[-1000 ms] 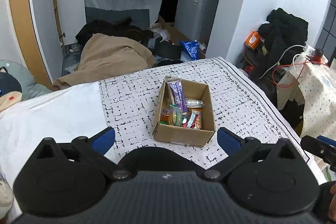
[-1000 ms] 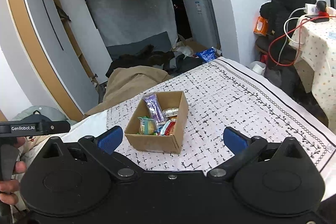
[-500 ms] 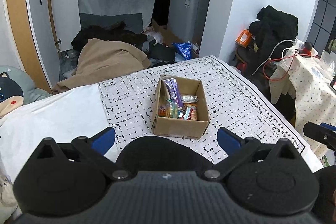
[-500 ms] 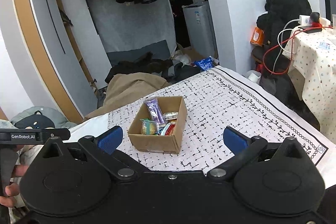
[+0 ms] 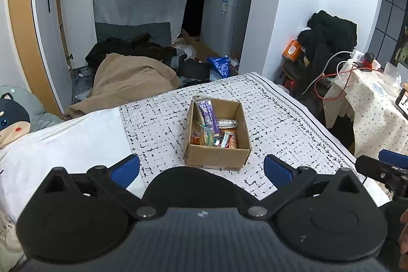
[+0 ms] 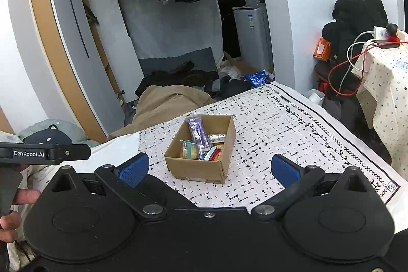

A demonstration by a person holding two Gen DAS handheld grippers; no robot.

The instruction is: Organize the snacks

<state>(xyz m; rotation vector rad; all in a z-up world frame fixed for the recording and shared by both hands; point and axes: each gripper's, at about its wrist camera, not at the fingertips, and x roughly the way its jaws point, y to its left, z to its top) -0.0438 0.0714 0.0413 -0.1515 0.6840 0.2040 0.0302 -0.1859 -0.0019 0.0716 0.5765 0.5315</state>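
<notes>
An open cardboard box (image 5: 216,157) (image 6: 199,170) stands on the patterned cloth. Inside lie several snack packets: a purple bar (image 5: 207,114) (image 6: 196,130) leaning on the far left wall, a silver packet (image 5: 225,122) (image 6: 216,137), a green biscuit pack (image 6: 189,149) and red wrappers (image 5: 228,139). My left gripper (image 5: 201,167) is open, held back from the box and above it, nothing between its blue pads. My right gripper (image 6: 209,167) is open too, equally withdrawn and empty. The other gripper shows at each view's edge.
The black-and-white cloth (image 5: 158,124) covers a bed with a white sheet (image 5: 63,142) to the left. A cat-face pillow (image 5: 12,116) lies far left. A side table with cables (image 5: 369,83) stands right. Clothes and a tan blanket (image 5: 127,78) litter the floor behind.
Both grippers have pulled back and risen, so the box looks smaller and farther away. Nothing in the box has moved. Both stay open.
</notes>
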